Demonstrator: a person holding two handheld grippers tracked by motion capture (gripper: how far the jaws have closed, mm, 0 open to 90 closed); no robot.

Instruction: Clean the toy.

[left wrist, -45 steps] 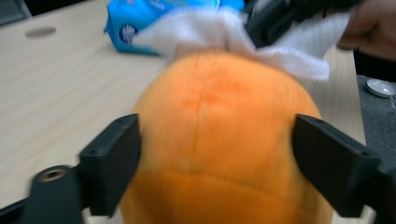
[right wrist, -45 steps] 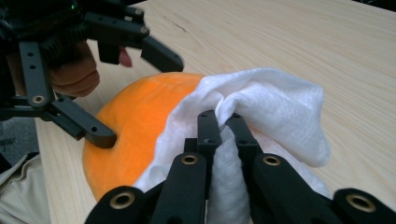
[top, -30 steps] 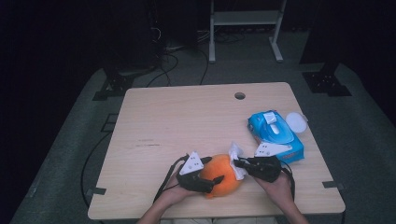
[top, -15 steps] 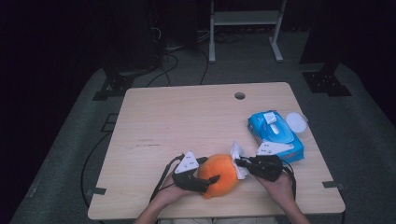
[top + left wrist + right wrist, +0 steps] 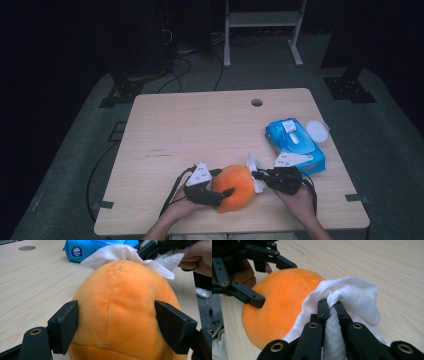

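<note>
An orange plush ball (image 5: 235, 186) rests on the wooden table (image 5: 200, 130) near its front edge. My left gripper (image 5: 222, 192) is shut on it, and in the left gripper view both black pads (image 5: 66, 327) press into the sides of the ball (image 5: 120, 315). My right gripper (image 5: 257, 176) comes in from the right, shut on a crumpled white wipe (image 5: 253, 172). In the right gripper view the jaws (image 5: 329, 303) pinch the wipe (image 5: 354, 292) against the right side of the ball (image 5: 279, 305).
A blue pack of wipes (image 5: 295, 145) lies at the right of the table, with a white round lid (image 5: 317, 131) beside it near the edge. A cable hole (image 5: 256, 102) sits at the back. Cables and stands are on the floor beyond.
The right gripper with the wipe has shifted only slightly against the ball. The left gripper and the ball have stayed in place.
</note>
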